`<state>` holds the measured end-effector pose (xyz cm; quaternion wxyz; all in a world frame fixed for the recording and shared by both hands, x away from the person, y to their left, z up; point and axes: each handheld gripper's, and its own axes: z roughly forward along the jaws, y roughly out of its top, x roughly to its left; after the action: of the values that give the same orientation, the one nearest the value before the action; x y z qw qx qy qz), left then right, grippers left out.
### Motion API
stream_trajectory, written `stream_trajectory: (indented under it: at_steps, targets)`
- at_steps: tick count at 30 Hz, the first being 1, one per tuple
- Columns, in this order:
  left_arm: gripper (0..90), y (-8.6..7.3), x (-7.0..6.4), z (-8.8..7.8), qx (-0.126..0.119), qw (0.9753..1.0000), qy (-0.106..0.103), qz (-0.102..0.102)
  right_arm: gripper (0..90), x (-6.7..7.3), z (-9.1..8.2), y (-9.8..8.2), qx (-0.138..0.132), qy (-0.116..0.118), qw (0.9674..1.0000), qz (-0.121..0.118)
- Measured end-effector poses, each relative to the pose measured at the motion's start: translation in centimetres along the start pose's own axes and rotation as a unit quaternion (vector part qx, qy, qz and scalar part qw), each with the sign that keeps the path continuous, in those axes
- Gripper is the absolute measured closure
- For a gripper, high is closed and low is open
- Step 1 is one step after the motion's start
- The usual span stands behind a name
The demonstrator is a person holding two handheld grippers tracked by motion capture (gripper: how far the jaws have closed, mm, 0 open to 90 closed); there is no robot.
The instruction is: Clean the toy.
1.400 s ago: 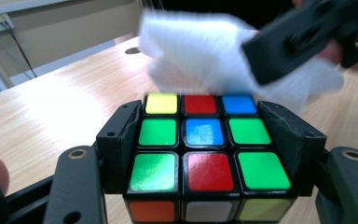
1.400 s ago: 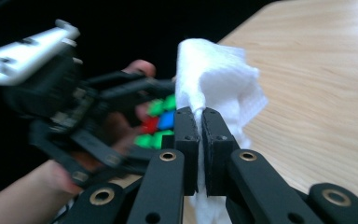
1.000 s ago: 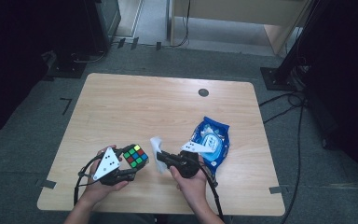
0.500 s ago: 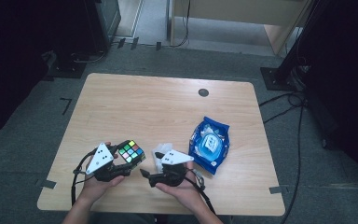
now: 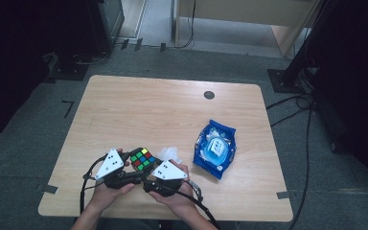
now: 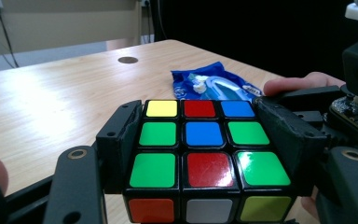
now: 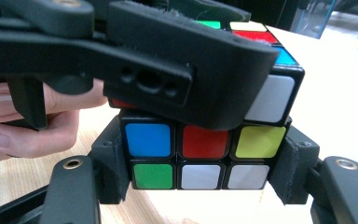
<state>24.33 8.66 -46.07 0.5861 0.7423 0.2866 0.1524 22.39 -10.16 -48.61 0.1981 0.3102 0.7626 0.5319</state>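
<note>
A Rubik's cube [image 5: 142, 158] is held just above the table near its front edge. My left gripper [image 6: 200, 140] is shut on it, with a pad on each side of the cube [image 6: 204, 135]. My right gripper [image 7: 200, 175] comes from the right. Its jaws have just been closing, with the lower layers of the cube [image 7: 200, 156] between them, and both pads press on the cube's sides. One black jaw of the left gripper crosses the upper half of the right gripper view, clamped on the cube's upper part.
A crumpled white wipe [image 5: 170, 152] lies just right of the cube. A blue wipes pack [image 5: 215, 149] lies farther right on the wooden table [image 5: 139, 105]. A round cable hole [image 5: 209, 95] is near the far edge. Cables trail off the front edge.
The right gripper has let go of the white wipe, moved left towards the cube, and closed around its lower layers. The left gripper and cube have barely moved.
</note>
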Motion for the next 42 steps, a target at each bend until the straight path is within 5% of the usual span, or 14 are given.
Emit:
stream_trajectory:
  at_steps: [12, 19, 25, 27, 33, 42]
  targets:
    - [19.5, 0.9, 1.1, -1.4, -0.035, 0.9987, -0.004, -0.036, 34.4, -1.8, -0.8, 0.2, -0.002, -0.012, 0.9992, 0.037]
    - [19.3, 0.9, 1.2, -1.0, -0.022, 0.9971, -0.032, -0.065, 34.3, -2.1, -1.2, 0.3, -0.006, -0.027, 0.9988, 0.042]
    - [24.1, 0.9, 0.0, 0.1, 0.02, 0.9985, -0.033, -0.039, 34.3, -1.5, -1.2, 0.5, -0.007, -0.038, 0.9989, 0.028]
    - [31.4, 0.9, -0.3, 0.1, 0.022, 0.9994, -0.013, -0.026, 34.4, -1.4, -1.3, 0.5, -0.009, -0.042, 0.9988, 0.025]
    - [34.0, 1.0, -1.1, 0.5, 0.035, 0.9992, 0.017, 0.003, 34.3, -1.2, -1.2, 0.5, 0.0, -0.063, 0.9976, 0.029]
    - [34.3, 0.8, -0.9, 0.7, 0.049, 0.9984, 0.022, -0.014, 27.8, -1.1, -0.9, 0.6, 0.001, -0.075, 0.9969, 0.026]
